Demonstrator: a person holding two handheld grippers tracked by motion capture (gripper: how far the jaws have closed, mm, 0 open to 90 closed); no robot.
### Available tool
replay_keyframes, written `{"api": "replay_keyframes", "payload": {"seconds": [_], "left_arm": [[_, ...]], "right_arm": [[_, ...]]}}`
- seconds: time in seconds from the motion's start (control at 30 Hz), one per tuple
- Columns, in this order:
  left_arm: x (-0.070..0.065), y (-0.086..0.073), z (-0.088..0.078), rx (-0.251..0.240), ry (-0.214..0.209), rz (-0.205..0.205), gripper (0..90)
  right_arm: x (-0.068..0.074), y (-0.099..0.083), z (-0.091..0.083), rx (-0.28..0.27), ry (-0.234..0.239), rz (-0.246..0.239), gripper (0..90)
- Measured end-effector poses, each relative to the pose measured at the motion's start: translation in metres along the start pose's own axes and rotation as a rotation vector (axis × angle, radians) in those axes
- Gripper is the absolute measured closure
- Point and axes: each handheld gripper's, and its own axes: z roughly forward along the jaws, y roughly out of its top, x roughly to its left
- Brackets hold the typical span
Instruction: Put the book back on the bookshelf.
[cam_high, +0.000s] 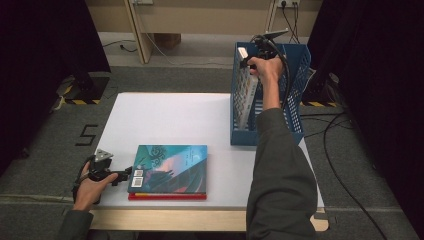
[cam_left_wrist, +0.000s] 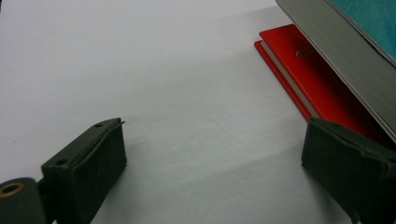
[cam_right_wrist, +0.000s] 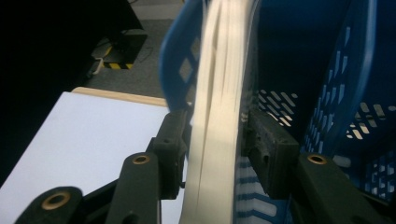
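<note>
High view: the work in hand is filing books from the counter (cam_high: 165, 112) into the blue slotted file basket (cam_high: 295, 75) at the far right. One book (cam_high: 247, 92) stands upright in the basket's left slot, with the right gripper (cam_high: 252, 60) at its top edge. Two books are left near the front of the counter: a teal-covered book (cam_high: 170, 167) lying flat on a red book (cam_high: 167, 196). The left gripper (cam_high: 117, 175) rests on the counter just beside the stack's left edge. By judgement the job is about a third done, with one book placed and two still to move. Right gripper view adds what the overhead camera cannot resolve: the fingers (cam_right_wrist: 273, 154) straddle the book's pale page edge (cam_right_wrist: 219, 116), and a slight gap appears beside the right pad, so the grip looks released, though blur leaves contact on the left pad uncertain. Left gripper view shows its fingers (cam_left_wrist: 88, 168) standing wide apart and empty above the white counter, with the red book (cam_left_wrist: 303, 70) and the teal book's overhanging edge (cam_left_wrist: 341, 51) just ahead on the right, untouched.
</note>
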Motion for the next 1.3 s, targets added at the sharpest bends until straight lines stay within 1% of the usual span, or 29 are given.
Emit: {"api": "replay_keyframes", "payload": {"seconds": [0.07,0.1,0.13,0.2,0.27,0.33,0.37,0.5,0.53,0.57,0.6,0.67,0.8,0.93,0.97,1.0,1.07,1.13,1.2,1.3], "left_arm": [[0.0,0.0,0.0,0.0,0.0,0.0,5.3],[0.0,0.0,0.0,0.0,0.0,0.0,5.3],[0.0,0.0,0.0,0.0,0.001,0.001,5.2],[0.0,0.0,0.0,-0.001,0.001,0.0,5.3],[0.0,0.0,0.0,-0.001,0.002,0.0,5.2],[0.0,0.0,0.0,-0.001,0.002,0.0,5.3],[0.0,0.0,0.0,0.0,0.002,0.001,5.2],[0.0,0.0,0.0,0.001,0.002,0.0,5.2],[0.0,0.0,0.0,0.0,0.002,0.001,5.3],[0.0,0.0,0.0,0.002,0.003,0.002,5.2],[0.0,0.0,0.0,0.001,0.003,0.001,5.2],[0.0,0.0,0.0,0.002,0.002,0.002,5.2],[0.0,0.0,0.0,0.002,0.004,0.003,5.3],[-0.001,0.0,0.0,0.0,0.003,0.001,5.2],[-0.001,0.0,0.0,0.001,0.004,0.001,5.2],[0.0,0.0,0.0,0.001,0.003,0.001,5.2],[-0.001,0.0,0.0,0.001,0.003,0.001,5.3],[-0.001,0.0,0.0,0.0,0.003,0.001,5.2],[0.0,0.0,0.0,0.001,0.003,0.0,5.2],[0.0,0.0,0.0,0.001,0.002,0.0,5.3]], "right_arm": [[0.001,-0.002,-0.006,-0.011,0.016,-0.016,55.8],[0.002,-0.005,-0.01,-0.004,0.03,-0.024,53.5],[0.002,-0.01,-0.015,0.006,0.04,-0.051,52.5],[0.002,-0.013,-0.018,0.001,0.047,-0.06,52.5],[0.0,-0.024,-0.027,-0.005,0.074,-0.077,50.2],[0.0,-0.027,-0.029,-0.006,0.079,-0.083,50.2],[-0.001,-0.03,-0.032,-0.003,0.084,-0.098,50.0],[-0.003,-0.045,-0.04,-0.001,0.116,-0.117,48.1],[-0.005,-0.052,-0.043,-0.006,0.127,-0.126,48.8],[-0.005,-0.054,-0.044,-0.015,0.131,-0.126,49.3],[-0.005,-0.054,-0.044,-0.015,0.131,-0.126,49.3],[-0.006,-0.062,-0.045,-0.002,0.142,-0.142,50.8],[-0.006,-0.071,-0.046,-0.004,0.147,-0.164,55.3],[-0.006,-0.075,-0.04,-0.015,0.182,-0.133,56.1],[-0.005,-0.076,-0.039,-0.014,0.187,-0.132,56.4],[-0.003,-0.076,-0.038,-0.016,0.19,-0.127,56.6],[0.001,-0.075,-0.035,-0.013,0.185,-0.139,56.8],[0.006,-0.074,-0.031,-0.019,0.181,-0.141,56.8],[0.01,-0.071,-0.028,-0.011,0.174,-0.154,56.8],[0.017,-0.07,-0.025,-0.007,0.169,-0.153,56.2]]}}
